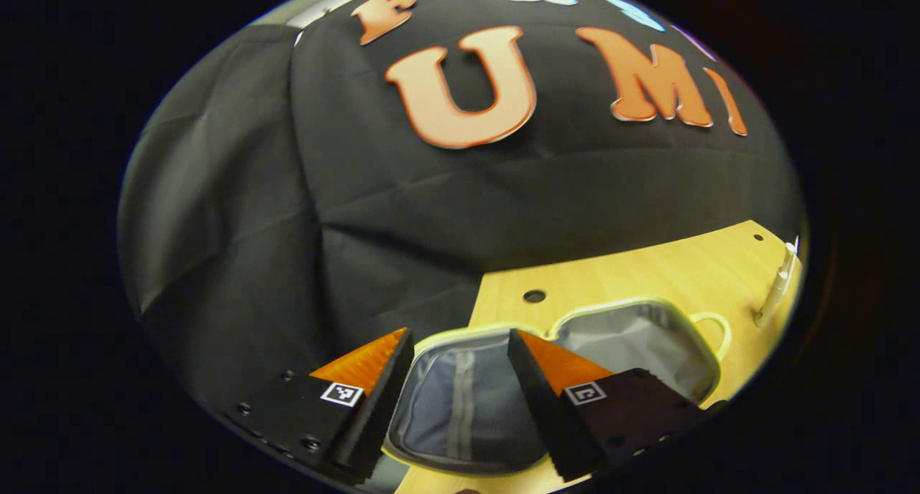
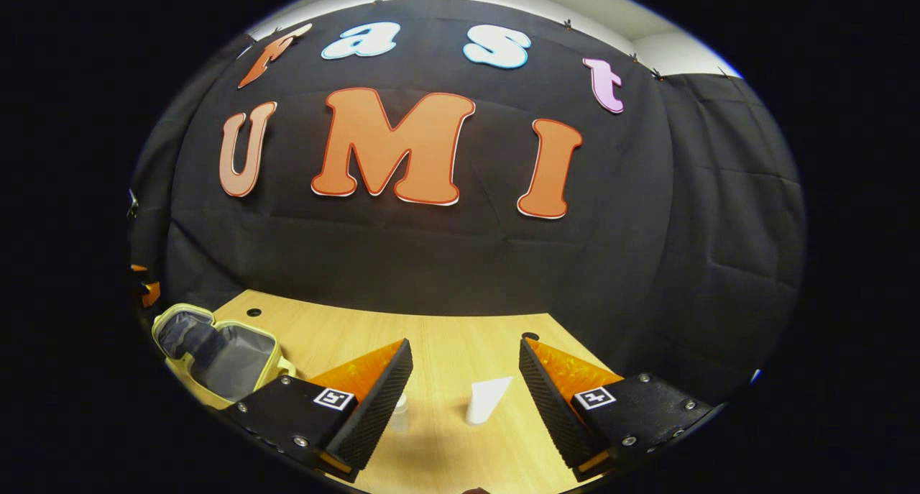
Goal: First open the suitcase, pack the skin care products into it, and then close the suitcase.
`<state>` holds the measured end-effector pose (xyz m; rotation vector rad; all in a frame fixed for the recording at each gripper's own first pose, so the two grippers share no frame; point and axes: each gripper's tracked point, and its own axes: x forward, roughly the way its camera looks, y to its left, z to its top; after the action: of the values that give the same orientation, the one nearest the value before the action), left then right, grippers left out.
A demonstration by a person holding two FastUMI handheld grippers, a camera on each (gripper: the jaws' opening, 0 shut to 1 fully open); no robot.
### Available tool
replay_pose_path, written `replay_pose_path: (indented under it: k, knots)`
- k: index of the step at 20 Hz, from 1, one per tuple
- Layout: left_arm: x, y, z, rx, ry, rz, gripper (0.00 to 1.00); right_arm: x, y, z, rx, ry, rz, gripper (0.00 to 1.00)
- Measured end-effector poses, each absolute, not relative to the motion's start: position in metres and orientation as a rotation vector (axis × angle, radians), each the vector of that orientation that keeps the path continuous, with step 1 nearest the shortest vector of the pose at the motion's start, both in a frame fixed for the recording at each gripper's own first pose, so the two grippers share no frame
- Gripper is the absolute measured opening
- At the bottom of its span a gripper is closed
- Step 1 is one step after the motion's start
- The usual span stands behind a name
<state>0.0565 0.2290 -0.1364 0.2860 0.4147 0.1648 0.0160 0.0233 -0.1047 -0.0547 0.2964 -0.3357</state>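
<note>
- Black cloth [image 2: 445,257] hangs as the booth's back wall behind everything in both views.
- Pale wooden surface [image 2: 460,343], with small round holes in it, carries all the things.
- One suitcase [image 1: 632,343], pale yellow-green outside with grey lining, lies open flat on the surface; both halves look empty as far as their insides show. In the left gripper view it lies just beyond the jaws, one half seen between them [image 1: 467,408], with a loop handle at its far end. In the right gripper view the suitcase [image 2: 215,350] sits well off to the left.
- Left gripper [image 1: 460,379]: jaws wide apart, holding nothing.
- Right gripper [image 2: 466,382]: jaws wide apart, holding nothing.
- One white tube [image 2: 486,399] lies on the surface between the right gripper's jaws, untouched by either one.
- One small clear bottle [image 2: 399,411] stands just beside the right gripper's left finger [image 2: 374,400].
- One slim white item [image 1: 778,289], perhaps a tube, lies near the surface's far edge in the left gripper view, apart from the suitcase.
</note>
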Motion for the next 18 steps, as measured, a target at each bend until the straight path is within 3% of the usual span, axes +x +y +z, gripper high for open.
replay_pose_path:
  k: [3, 9, 18]
  knots:
    - [0.058, 0.157, -0.112, 0.284, 0.339, 0.082, 0.98, 0.016, 0.004, -0.104, -0.078, 0.277, -0.295, 0.95]
    - [0.046, 0.026, -0.079, 0.277, 0.259, 0.026, 0.99, 0.023, -0.022, -0.111, -0.09, 0.252, -0.171, 0.96]
    - [0.024, -0.165, -0.108, 0.239, 0.284, -0.163, 0.99, 0.015, -0.051, -0.158, -0.039, 0.317, -0.04, 0.96]
